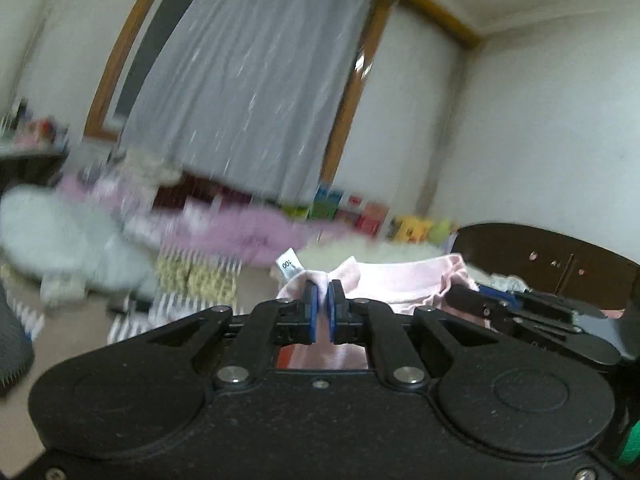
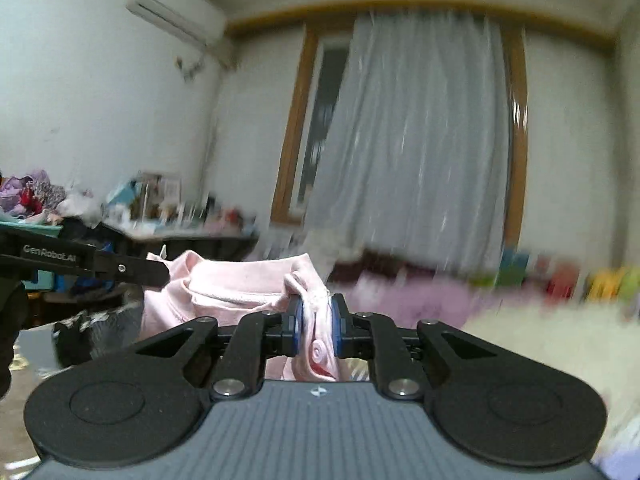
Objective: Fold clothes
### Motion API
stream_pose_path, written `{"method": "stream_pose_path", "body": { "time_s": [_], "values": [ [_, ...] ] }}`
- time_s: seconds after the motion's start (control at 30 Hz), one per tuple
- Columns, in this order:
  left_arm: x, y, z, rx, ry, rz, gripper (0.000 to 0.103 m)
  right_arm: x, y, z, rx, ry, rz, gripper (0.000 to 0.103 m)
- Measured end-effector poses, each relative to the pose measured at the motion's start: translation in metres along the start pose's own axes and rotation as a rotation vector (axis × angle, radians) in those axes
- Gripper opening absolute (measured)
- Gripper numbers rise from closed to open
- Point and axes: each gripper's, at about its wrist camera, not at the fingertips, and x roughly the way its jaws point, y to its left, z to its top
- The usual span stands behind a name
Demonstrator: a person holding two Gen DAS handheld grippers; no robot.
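Up in the air between your two grippers hangs the pink garment. Left gripper is clenched on one bunched edge by the white tag, right gripper on the other. No flat fold visible, so folding remains; the blurred bed lies beyond.
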Motion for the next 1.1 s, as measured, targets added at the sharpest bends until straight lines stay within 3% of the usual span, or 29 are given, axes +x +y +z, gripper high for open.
{"method": "stream_pose_path", "body": {
  "time_s": [0.07,0.13,0.2,0.4,0.5,0.67,0.9,1.0,1.1],
  "values": [
    [-0.004,-0.006,-0.008,0.066,0.015,-0.014,0.004,-0.006,0.005,0.006,-0.041,-0.077,-0.039,0.016],
    [-0.009,-0.009,-0.028,0.134,0.063,-0.020,0.004,-0.014,0.018,-0.017,-0.114,-0.043,-0.013,0.016],
    [-0.017,-0.009,-0.067,0.206,0.147,-0.020,0.004,-0.022,0.036,-0.053,-0.189,0.032,0.033,0.016],
    [-0.051,-0.007,-0.213,0.292,0.447,-0.030,0.002,-0.060,0.118,-0.207,-0.388,0.356,0.221,0.014],
    [-0.073,-0.011,-0.265,0.327,0.527,-0.021,0.002,-0.084,0.148,-0.245,-0.408,0.415,0.257,0.013],
    [-0.097,-0.015,-0.289,0.313,0.548,-0.006,0.001,-0.114,0.181,-0.253,-0.410,0.420,0.268,0.013],
    [-0.121,-0.018,-0.301,0.279,0.591,-0.010,0.000,-0.152,0.195,-0.259,-0.452,0.439,0.325,0.012],
    [-0.131,-0.025,-0.311,0.273,0.634,-0.047,0.000,-0.163,0.203,-0.262,-0.452,0.461,0.371,0.008],
    [-0.138,-0.039,-0.326,0.351,0.728,-0.099,0.000,-0.172,0.214,-0.265,-0.460,0.497,0.412,0.006]
  ]
}}
